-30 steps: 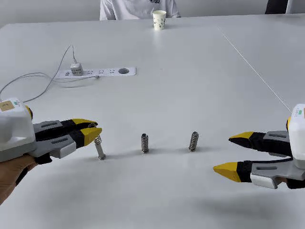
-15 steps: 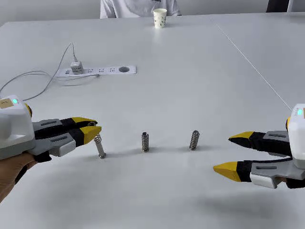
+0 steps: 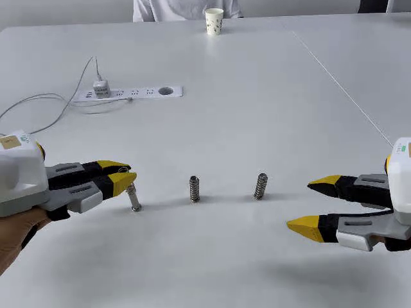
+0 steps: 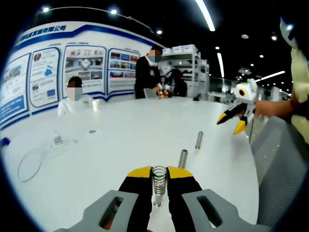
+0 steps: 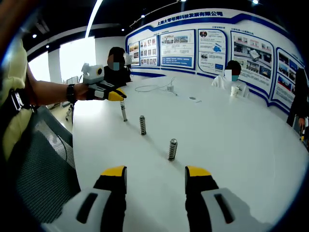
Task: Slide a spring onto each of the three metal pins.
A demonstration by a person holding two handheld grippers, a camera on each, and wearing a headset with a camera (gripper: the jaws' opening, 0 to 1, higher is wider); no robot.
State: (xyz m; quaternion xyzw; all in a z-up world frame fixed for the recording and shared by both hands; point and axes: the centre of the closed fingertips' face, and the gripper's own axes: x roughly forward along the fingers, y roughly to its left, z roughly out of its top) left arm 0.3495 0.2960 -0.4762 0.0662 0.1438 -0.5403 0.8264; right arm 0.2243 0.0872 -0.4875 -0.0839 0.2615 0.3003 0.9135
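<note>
Lying beyond the left gripper's [image 3: 130, 171] clamped spring [image 4: 159, 177]: a power strip [image 3: 128, 94] and cup [image 3: 214, 21].

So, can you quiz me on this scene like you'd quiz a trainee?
1. True or false: the right yellow-tipped gripper is holding a spring.
2. Besides the left upright metal pin, how many pins carry a spring untouched?
3. What does the left yellow-tipped gripper grip? A. small coiled metal spring B. screwdriver C. nothing
Key: 1 false, jaws open; 2 two, middle pin and right pin; 3 A.
</note>
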